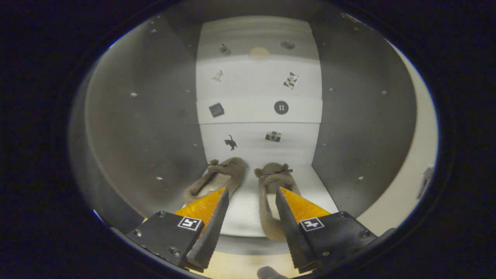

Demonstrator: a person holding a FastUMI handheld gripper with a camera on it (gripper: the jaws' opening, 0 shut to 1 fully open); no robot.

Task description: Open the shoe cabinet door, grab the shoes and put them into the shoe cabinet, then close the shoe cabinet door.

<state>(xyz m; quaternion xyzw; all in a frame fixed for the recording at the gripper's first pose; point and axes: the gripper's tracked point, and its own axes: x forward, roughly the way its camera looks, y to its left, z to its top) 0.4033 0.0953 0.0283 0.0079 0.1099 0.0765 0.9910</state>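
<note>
I look into the open shoe cabinet (348, 128), whose white back panel (259, 89) carries small stickers. Two brown slipper-like shoes lie on its white bottom shelf (248, 211), toes toward the back. The left shoe (224, 174) is just beyond my left fingertip. The right shoe (273, 186) runs along the inner side of my right finger, its heel near the shelf's front edge. My gripper (252, 190) is open at the cabinet mouth, with bare shelf between the fingers and neither finger pressing on a shoe.
Grey side walls of the cabinet (147, 128) close in left and right, dotted with shelf-pin holes. A pale surface (414, 162) shows outside the right wall. A light wooden floor strip (240, 267) lies below the shelf's front edge.
</note>
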